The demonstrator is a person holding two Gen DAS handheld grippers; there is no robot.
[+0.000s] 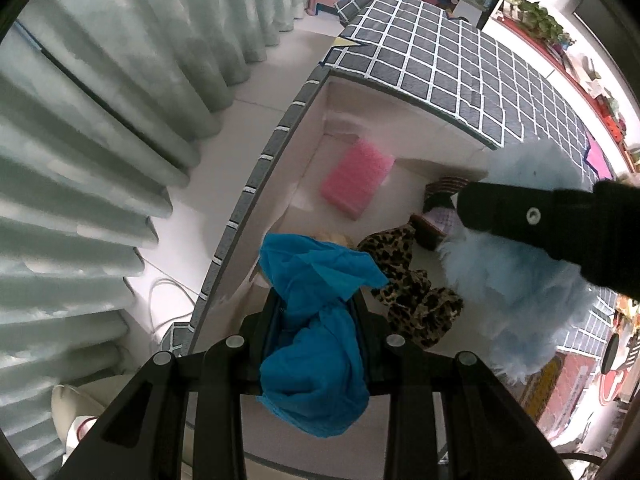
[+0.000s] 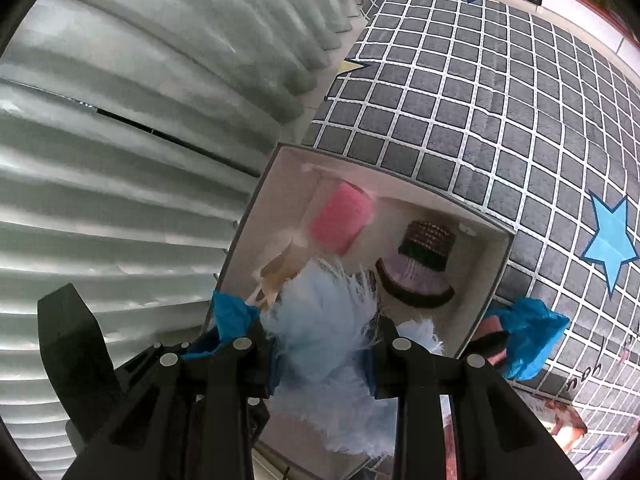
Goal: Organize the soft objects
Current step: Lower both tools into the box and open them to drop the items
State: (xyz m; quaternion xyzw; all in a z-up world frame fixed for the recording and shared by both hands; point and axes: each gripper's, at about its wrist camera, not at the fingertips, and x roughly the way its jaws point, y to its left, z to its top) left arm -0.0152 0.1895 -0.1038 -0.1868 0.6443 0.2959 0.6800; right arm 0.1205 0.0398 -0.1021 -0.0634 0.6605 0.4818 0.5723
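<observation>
Left wrist view: left gripper (image 1: pixel 316 312) is pinching a blue cloth (image 1: pixel 316 336) over the white box (image 1: pixel 296 168); at three o'clock, right gripper (image 2: pixel 320 344) is clamping a pale fluffy duster (image 2: pixel 320 320).

Hardly any writing can be read. On the grey checked mat (image 2: pixel 500 92), near its right edge in the right wrist view, a few script letters (image 2: pixel 582 376) lie sideways, perhaps "you", too distorted to be sure. Nothing else is legible.
</observation>
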